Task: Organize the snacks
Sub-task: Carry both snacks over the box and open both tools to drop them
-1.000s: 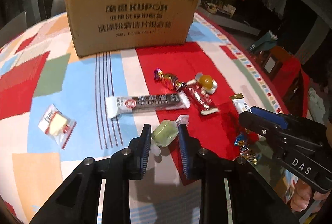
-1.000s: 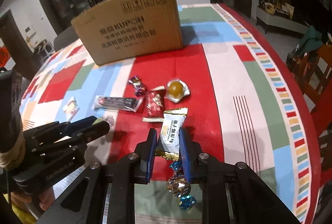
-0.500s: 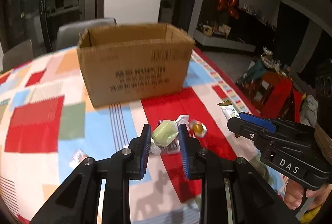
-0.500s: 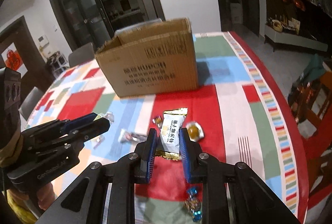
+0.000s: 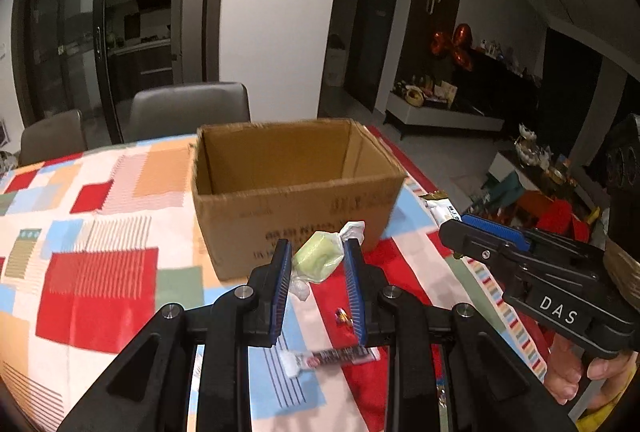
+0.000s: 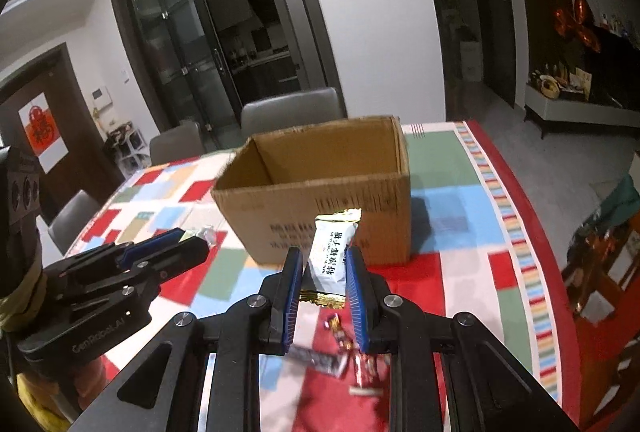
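Observation:
My left gripper [image 5: 318, 264] is shut on a pale green wrapped candy [image 5: 317, 260] and holds it above the table, short of the open cardboard box [image 5: 296, 192]. My right gripper [image 6: 323, 268] is shut on a white and gold snack packet [image 6: 331, 258], also raised in front of the box [image 6: 320, 200]. The right gripper shows at the right of the left wrist view [image 5: 468, 228], and the left gripper at the left of the right wrist view [image 6: 188, 248]. The part of the box's inside that shows holds nothing.
A dark snack bar [image 5: 332, 356] and small wrapped candies [image 5: 343, 316] lie on the patchwork tablecloth [image 5: 100, 272] below the grippers; more wrappers lie below the right gripper [image 6: 360, 364]. Grey chairs [image 5: 188, 112] stand behind the table. The table's red edge [image 6: 532, 232] runs along the right.
Both grippers have risen from the table with their snacks and moved toward the box. The box's open top has come into sight.

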`<action>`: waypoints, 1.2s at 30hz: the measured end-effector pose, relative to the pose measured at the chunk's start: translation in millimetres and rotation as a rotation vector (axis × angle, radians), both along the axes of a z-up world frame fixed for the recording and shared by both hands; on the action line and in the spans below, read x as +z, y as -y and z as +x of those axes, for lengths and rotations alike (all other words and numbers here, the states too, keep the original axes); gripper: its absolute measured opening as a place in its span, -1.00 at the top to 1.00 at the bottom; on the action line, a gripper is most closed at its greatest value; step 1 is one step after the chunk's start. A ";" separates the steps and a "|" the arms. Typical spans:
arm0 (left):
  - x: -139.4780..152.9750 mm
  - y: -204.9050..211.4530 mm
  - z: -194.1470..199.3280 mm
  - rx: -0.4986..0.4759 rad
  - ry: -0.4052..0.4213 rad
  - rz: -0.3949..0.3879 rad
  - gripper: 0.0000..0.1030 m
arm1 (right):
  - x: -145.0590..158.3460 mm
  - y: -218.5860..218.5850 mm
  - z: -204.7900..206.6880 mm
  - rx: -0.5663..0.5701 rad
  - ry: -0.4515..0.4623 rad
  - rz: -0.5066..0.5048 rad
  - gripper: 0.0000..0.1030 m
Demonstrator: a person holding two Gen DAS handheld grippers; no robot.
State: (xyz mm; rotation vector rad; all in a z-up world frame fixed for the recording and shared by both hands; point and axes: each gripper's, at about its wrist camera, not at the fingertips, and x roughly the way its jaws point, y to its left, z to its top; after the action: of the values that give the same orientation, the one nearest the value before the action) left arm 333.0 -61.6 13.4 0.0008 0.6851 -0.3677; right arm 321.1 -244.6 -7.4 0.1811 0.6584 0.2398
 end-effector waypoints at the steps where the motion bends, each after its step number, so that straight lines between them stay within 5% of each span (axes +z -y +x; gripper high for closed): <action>1: 2.0 -0.3 1.9 0.003 0.006 0.002 0.48 | 3.5 -1.3 5.0 0.001 0.008 -0.001 0.54; 24: 37.7 -3.0 108.1 0.048 0.091 0.038 0.47 | 39.3 -21.1 109.3 0.008 0.063 -0.050 0.54; 28: 36.9 -0.9 120.1 0.076 0.080 0.054 0.11 | 39.6 -16.0 118.7 -0.029 0.041 -0.036 0.11; 31: 36.5 2.5 118.0 0.071 0.080 0.060 -0.32 | 39.3 -11.2 116.2 -0.036 0.037 -0.041 0.11; 36: 33.8 8.8 114.9 0.068 0.069 0.072 -0.33 | 38.0 -3.0 113.8 -0.055 0.019 -0.040 0.11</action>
State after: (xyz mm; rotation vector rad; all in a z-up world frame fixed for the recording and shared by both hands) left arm 448.0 -70.5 47.2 0.0581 0.6283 -0.2759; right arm 434.9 -241.6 30.6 0.1577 0.6378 0.1755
